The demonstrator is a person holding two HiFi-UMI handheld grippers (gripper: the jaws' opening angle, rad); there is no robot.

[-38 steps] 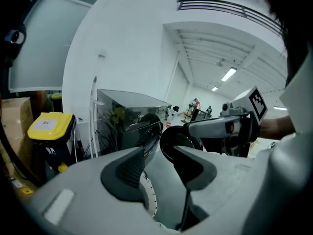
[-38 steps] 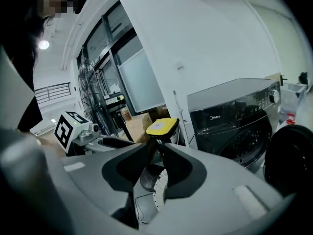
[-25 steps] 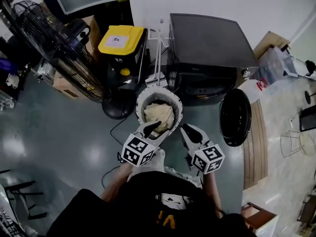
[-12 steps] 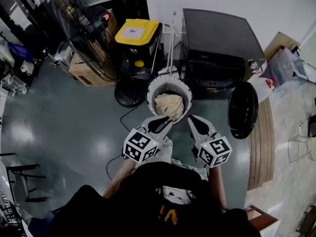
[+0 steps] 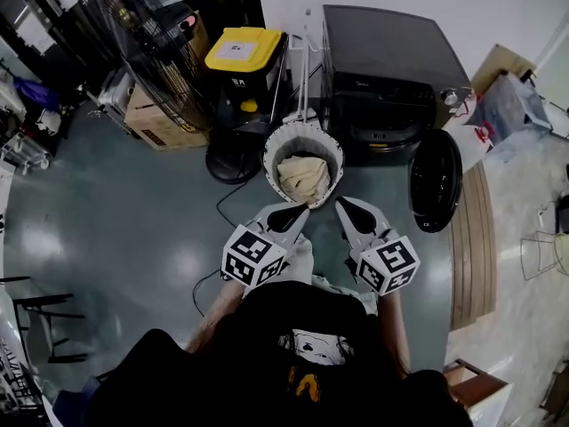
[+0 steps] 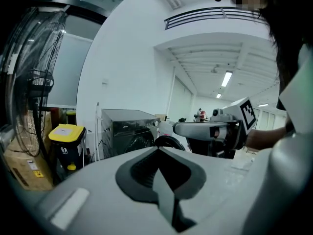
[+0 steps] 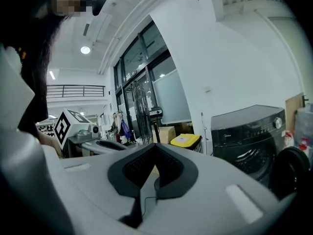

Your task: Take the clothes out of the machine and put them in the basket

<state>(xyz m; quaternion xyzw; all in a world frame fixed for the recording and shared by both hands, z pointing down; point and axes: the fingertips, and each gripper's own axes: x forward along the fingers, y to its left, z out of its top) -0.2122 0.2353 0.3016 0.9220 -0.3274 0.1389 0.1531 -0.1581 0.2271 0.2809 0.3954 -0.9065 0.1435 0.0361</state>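
Currently a person stands on a grey floor, seen from above, with a gripper in each hand held out in front of the body. The left gripper (image 5: pixel 297 211) and the right gripper (image 5: pixel 343 205) sit side by side, their tips pointing toward a round white basket (image 5: pixel 268 160) just beyond them. Both are clenched on nothing. The left one's dark pads meet in its own view. The right one's jaws have just been closing and now meet with nothing between them.

Cream-coloured clothes (image 5: pixel 303 176) lie heaped inside the basket, and neither tool touches them. Behind the basket stands a black washing machine (image 5: pixel 382 69), its round door (image 5: pixel 435 181) swung open to the right. A large fan (image 5: pixel 133 34), a yellow-lidded bin (image 5: pixel 242 50) and a cardboard box (image 5: pixel 151 124) stand to the left, well apart from the work.

The inside of the drum cannot be made out, so it is unclear whether more laundry waits there. The step in hand looks like turning to the machine to check. To do it well, the jaws should open before they enter the drum mouth, and the approach should stay clear of the hanging door. Any cloth should be pinched at a thick fold, lifted free of the drum lip, and let go only above the heap.
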